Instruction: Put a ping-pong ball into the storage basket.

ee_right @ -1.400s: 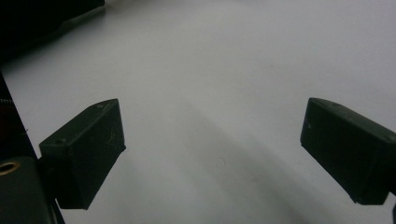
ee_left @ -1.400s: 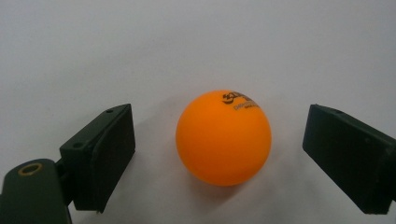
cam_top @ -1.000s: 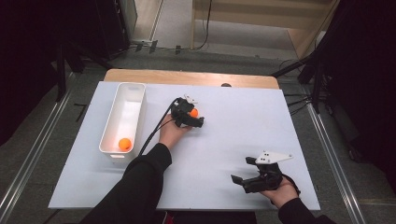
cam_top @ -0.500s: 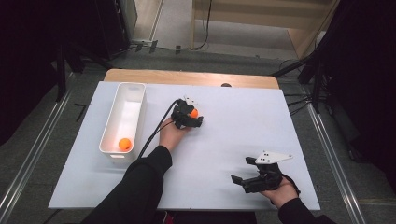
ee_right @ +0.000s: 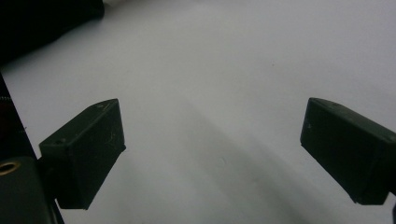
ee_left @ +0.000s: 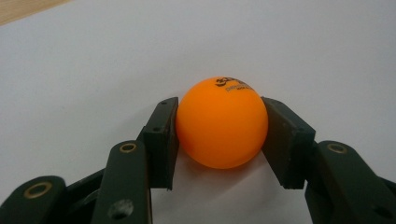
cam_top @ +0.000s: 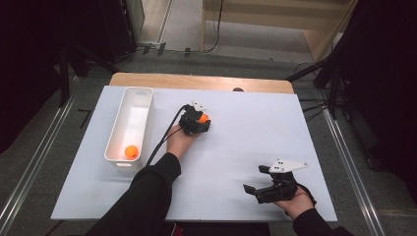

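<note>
From above, your left gripper (cam_top: 199, 121) has just closed its jaws on an orange ball (cam_top: 203, 118) on the white table (cam_top: 246, 147), just right of the white bin (cam_top: 129, 129); open surface lies between them. Left gripper view: both pads press the ball (ee_left: 222, 122). Right gripper view: your right gripper (ee_right: 212, 154) gapes wide, empty, well apart from the bin.
</note>
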`<state>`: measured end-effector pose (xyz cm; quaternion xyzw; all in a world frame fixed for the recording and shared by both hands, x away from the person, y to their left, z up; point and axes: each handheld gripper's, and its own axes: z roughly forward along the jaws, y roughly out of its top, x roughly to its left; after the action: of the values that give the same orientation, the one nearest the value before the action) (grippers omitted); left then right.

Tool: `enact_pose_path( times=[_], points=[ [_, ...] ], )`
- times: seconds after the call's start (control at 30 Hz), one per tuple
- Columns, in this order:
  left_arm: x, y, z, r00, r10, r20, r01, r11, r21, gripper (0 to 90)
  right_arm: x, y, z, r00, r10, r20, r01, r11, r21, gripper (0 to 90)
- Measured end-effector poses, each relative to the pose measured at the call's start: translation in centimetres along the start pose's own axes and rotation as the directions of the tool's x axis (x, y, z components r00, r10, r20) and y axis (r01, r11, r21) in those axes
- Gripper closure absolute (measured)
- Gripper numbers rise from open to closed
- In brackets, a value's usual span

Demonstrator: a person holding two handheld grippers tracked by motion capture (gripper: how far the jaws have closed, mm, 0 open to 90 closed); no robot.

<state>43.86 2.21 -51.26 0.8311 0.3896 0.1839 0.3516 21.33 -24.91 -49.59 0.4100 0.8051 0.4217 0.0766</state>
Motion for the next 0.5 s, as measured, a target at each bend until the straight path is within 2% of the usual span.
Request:
enact_pose_path(
  times=[0.27, 0.4, 0.5],
  points=[
    [0.17, 0.06, -0.09, 1.0000, 0.003, 0.008, -0.003, 1.0000, 0.003, 50.8, -0.04, 0.00, 0.00, 1.0000, -0.001, 0.003, 0.001, 1.000, -0.001, 5.1],
    [0.34, 0.19, -0.37, 0.9994, -0.020, 0.029, 0.020, 0.9998, 0.010, 50.8, -0.05, 0.00, 0.01, 1.0000, -0.001, 0.005, 0.001, 1.000, -0.001, 5.1],
    [0.41, 0.36, -0.77, 0.9992, -0.020, 0.035, 0.019, 0.9997, 0.016, 50.8, -0.03, 0.00, 0.02, 1.0000, 0.000, 0.004, 0.000, 1.000, 0.000, 5.1]
  ],
)
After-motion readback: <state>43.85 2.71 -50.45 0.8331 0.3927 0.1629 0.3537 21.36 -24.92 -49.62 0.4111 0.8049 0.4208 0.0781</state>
